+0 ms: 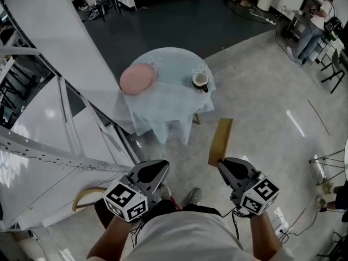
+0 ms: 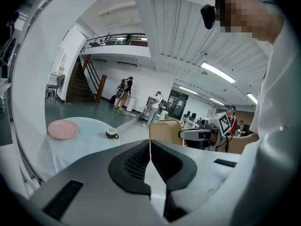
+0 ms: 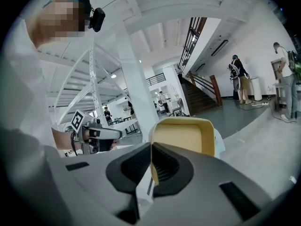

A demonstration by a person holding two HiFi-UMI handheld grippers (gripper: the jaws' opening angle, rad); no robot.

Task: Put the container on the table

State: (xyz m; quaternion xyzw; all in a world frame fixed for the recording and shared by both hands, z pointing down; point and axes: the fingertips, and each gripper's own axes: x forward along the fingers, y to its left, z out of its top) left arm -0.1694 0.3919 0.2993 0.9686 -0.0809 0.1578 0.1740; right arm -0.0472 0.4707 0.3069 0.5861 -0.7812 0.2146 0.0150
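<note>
A tan, tray-like container [image 1: 221, 141] hangs on edge in front of me, with my right gripper [image 1: 222, 164] shut on its near rim. In the right gripper view the container [image 3: 184, 136] rises just beyond the closed jaws [image 3: 151, 158]. My left gripper [image 1: 158, 170] is shut with nothing in it, level with the right one and apart from the container [image 2: 165, 131]. The round table [image 1: 168, 110] with a pale cloth stands ahead; a pink plate [image 1: 138, 79] lies on its left and a cup [image 1: 200, 80] on its right.
A white slanted stair beam [image 1: 60, 42] and steel railings [image 1: 65, 156] fill the left side. People and furniture [image 1: 318, 31] stand at the far right. Pale floor [image 1: 272, 91] surrounds the table; a dark floor area [image 1: 185, 20] lies beyond it.
</note>
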